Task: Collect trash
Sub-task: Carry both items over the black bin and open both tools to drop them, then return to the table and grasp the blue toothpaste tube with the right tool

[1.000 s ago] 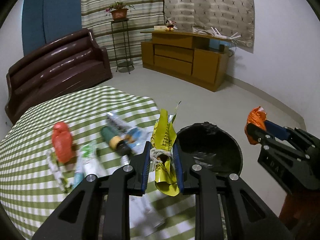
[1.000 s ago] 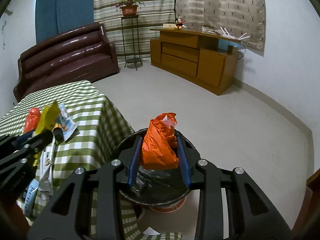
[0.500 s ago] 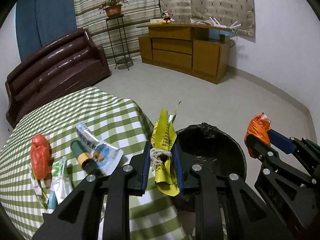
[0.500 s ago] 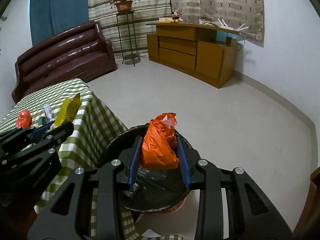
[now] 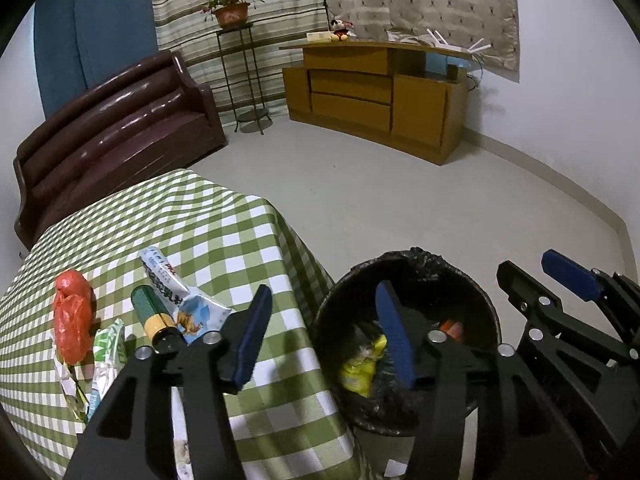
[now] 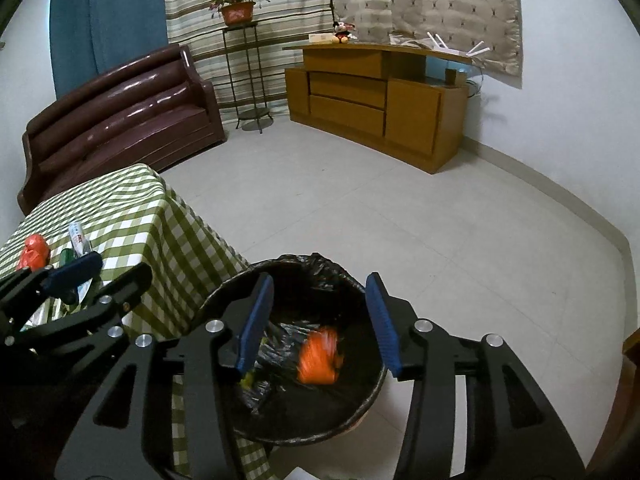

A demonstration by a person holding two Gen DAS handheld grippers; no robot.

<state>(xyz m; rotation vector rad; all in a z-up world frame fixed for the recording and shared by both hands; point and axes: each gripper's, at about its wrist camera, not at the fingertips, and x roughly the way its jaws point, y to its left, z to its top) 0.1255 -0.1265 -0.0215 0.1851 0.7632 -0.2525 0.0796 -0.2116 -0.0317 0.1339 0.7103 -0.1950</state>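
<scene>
Trash bin (image 6: 352,420) (black-lined) holds the orange bag (image 6: 318,356) and yellow wrapper (image 5: 360,368). Left gripper (image 5: 324,332) and right gripper (image 6: 316,320) have just been opening, jaws apart with nothing between.

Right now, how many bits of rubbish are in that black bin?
2 visible in the bin: a yellow wrapper at its left, and an orange bag, blurred, near the middle. More may be hidden beneath.
</scene>
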